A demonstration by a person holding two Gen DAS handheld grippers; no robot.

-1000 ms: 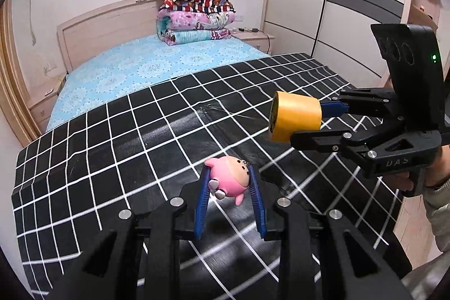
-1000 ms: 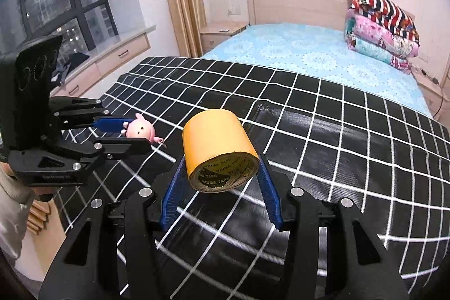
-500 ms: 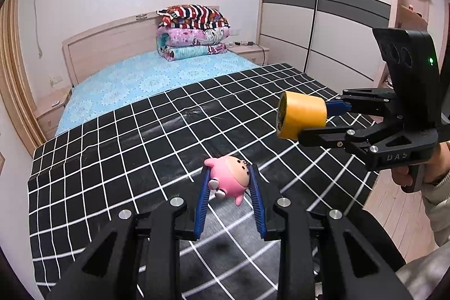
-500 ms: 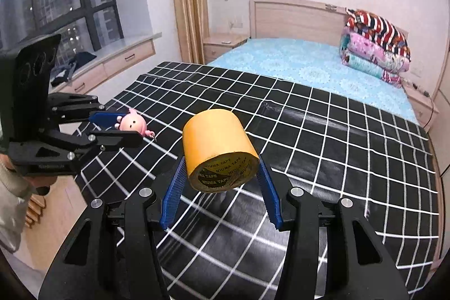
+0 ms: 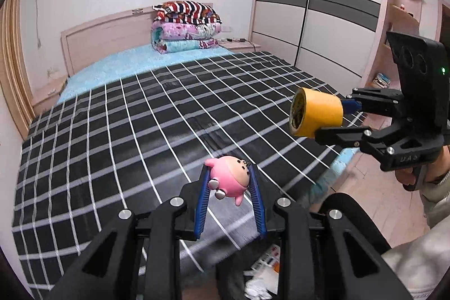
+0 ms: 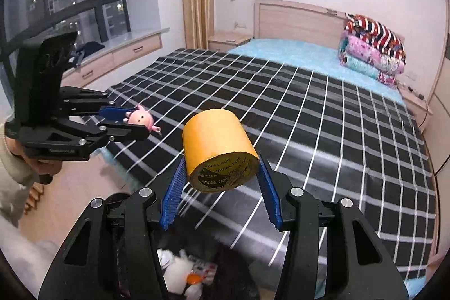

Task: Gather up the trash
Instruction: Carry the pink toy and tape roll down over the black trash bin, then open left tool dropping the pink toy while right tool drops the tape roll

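A pink toy [image 5: 229,176] is being held tight between the blue pads of the left gripper [image 5: 229,196], jaws closed down to its width. At two o'clock in that view, a roll of yellow tape [image 5: 316,111] is being clamped in the right gripper [image 6: 220,187], jaws set wide around it. Both items are being carried in the air beyond the foot of the bed [image 5: 140,114]. At six o'clock in the right view, a dark bin [image 6: 185,272] with white scraps inside is being glimpsed beneath the fingers. Pickup is judged done; dropping both into the bin is judged outstanding.
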